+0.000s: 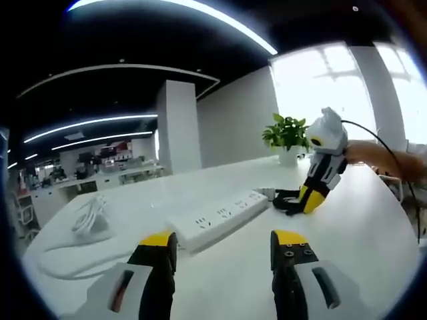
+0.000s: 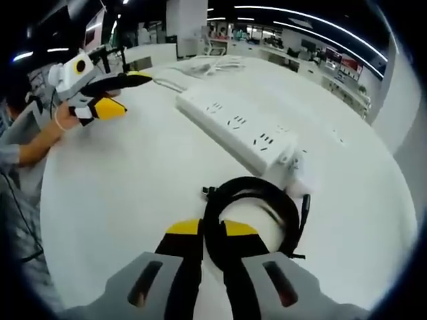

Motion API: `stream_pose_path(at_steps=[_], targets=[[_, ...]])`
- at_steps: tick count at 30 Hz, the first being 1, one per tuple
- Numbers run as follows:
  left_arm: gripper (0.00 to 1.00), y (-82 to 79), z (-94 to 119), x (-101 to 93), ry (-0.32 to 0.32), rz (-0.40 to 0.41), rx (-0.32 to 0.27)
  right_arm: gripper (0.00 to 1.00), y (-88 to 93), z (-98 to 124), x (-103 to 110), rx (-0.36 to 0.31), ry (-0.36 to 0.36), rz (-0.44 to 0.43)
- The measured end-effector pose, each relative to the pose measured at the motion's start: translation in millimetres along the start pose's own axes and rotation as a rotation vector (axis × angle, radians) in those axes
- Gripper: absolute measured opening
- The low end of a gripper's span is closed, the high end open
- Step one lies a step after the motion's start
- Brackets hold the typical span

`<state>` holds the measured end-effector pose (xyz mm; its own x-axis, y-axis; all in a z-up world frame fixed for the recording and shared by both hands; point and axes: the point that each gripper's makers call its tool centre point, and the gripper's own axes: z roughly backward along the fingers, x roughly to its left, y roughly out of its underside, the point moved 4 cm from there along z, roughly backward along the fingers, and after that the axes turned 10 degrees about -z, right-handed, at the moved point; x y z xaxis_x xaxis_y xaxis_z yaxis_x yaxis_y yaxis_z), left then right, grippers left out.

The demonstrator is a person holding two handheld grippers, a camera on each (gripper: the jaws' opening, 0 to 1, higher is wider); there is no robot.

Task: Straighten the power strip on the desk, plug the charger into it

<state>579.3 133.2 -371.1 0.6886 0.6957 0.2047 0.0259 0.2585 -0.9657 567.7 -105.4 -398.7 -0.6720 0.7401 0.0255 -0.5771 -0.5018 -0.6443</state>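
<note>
In the left gripper view, a white charger with its coiled lead [image 1: 90, 217] lay toward the desk's [image 1: 373, 220] left edge. The left gripper [image 1: 224, 248] hung low over the near edge with its jaws spread and nothing between them. Just ahead of it lay the white power strip [image 1: 220, 219], its long axis slanting from the near left up toward the far right, askew to the desk's edges. At the strip's far end, the right gripper [image 1: 303, 201] pressed down on a loop of black cable [image 1: 283, 197], with a potted plant [image 1: 288, 135] behind it near the far edge.

In the right gripper view, the left gripper [image 2: 113, 93] showed at the left, held in a person's hand [image 2: 67, 113] well apart from the strip. The power strip [image 2: 237, 130] ran diagonally away from the right gripper [image 2: 211, 230], whose jaws were pressed together on the black cable [image 2: 250, 200] beside the strip's near end. The right gripper was judged nearer the cable end, the left nearer the other end; straightening probably called for swinging one end round.
</note>
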Motion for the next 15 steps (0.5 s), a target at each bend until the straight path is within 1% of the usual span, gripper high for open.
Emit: stream_pose_path(at_steps=[1,4,9,11,15], targets=[[0.57,0.1,0.0,0.0,0.0,0.0,0.0,0.08,-0.2,-0.2,1.4,-0.005,0.002,0.018],[0.57,0.7,-0.2,-0.1,0.001,0.001,0.003,0.08,-0.7,-0.4,2.1,-0.012,0.016,0.021],[0.57,1.4,-0.7,-0.7,0.002,-0.002,0.007,0.07,-0.9,0.0,1.7,-0.022,0.021,0.006],[0.57,1.5,-0.8,-0.5,0.002,-0.003,0.007,0.07,-2.8,1.2,1.9,-0.044,0.022,-0.017],[0.57,1.6,-0.9,0.0,0.001,0.001,0.006,0.07,-9.3,7.0,2.6,-0.088,0.029,-0.024]])
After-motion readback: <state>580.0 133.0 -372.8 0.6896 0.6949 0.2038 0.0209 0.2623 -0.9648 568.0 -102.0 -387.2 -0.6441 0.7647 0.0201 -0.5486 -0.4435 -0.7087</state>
